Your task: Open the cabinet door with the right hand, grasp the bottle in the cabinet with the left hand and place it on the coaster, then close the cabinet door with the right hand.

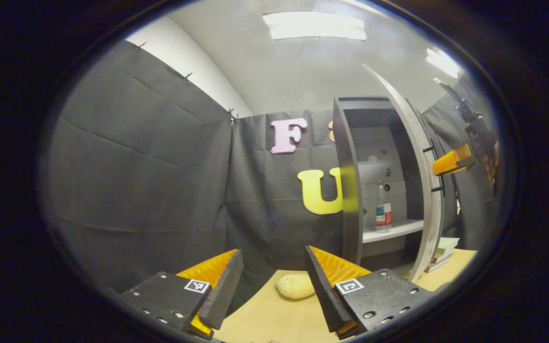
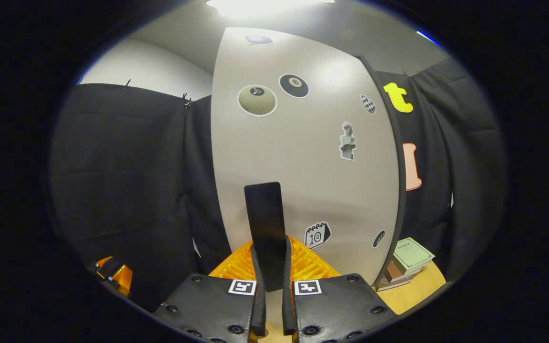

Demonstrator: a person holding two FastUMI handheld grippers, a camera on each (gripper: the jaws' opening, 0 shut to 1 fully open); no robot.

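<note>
Booth cabinet door [image 2: 303, 157] open: my right gripper [image 2: 270, 281] clamps its handle [image 2: 265, 228]; left gripper [image 1: 274, 286] gapes; bottle [image 1: 383, 207], probably light plastic, wants mid-body.

From my left claw's view, the clear plastic bottle with the red and white label [image 1: 383, 208] is too small for its cap to show. My other claw [image 1: 451, 163], at three o'clock, has its fingertips hidden behind the pale cabinet door [image 1: 420, 181]. The stack of books [image 1: 443, 252] at four o'clock sits half-covered by that door.
</note>
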